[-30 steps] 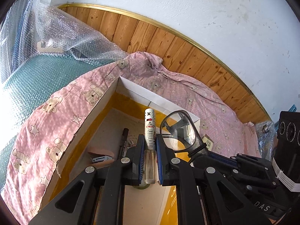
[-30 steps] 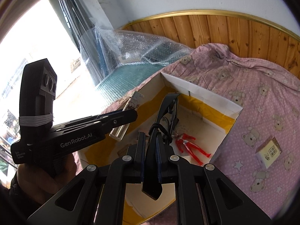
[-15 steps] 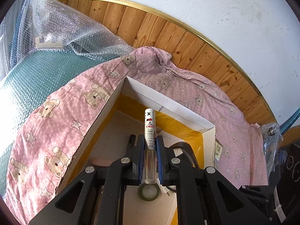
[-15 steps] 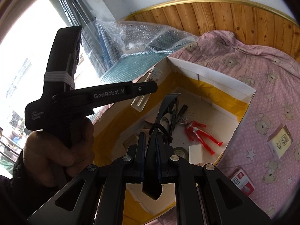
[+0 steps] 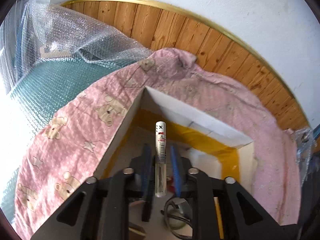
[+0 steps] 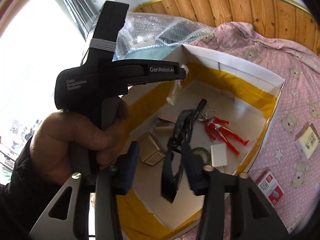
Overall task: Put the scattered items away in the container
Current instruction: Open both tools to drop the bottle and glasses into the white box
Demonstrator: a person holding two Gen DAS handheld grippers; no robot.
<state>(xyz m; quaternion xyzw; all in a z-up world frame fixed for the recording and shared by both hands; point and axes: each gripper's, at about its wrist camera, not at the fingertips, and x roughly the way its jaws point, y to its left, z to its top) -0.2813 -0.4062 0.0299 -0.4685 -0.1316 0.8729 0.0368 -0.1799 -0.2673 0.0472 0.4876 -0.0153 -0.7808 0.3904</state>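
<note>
A white cardboard box [image 5: 190, 116] [image 6: 230, 60] lined with yellow tape sits on the pink bear-print sheet [image 5: 66, 140]. My left gripper [image 5: 160, 156] is open over the box. A white and clear tube [image 5: 160, 160] [image 6: 176, 92] hangs loose between its blue pads [image 5: 147, 160], with gaps on both sides. My right gripper [image 6: 160, 164] is open above the box too, and black glasses [image 6: 176, 150], blurred, sit loose between its fingers. A hand [image 6: 80, 136] holds the left gripper's body [image 6: 120, 76].
Inside the box lie a red figure [image 6: 224, 132], a tape roll [image 6: 200, 154], a white block [image 6: 219, 156] and a tan box [image 6: 152, 150]. On the sheet to the right sit a small yellow box [image 6: 308, 140] and a red-white packet [image 6: 270, 186]. Bubble wrap [image 5: 80, 34] lies beyond.
Both grippers have opened. The tube and the glasses, held tight half a second ago, are now loose between the spread fingers. Both grippers have moved further over the box.
</note>
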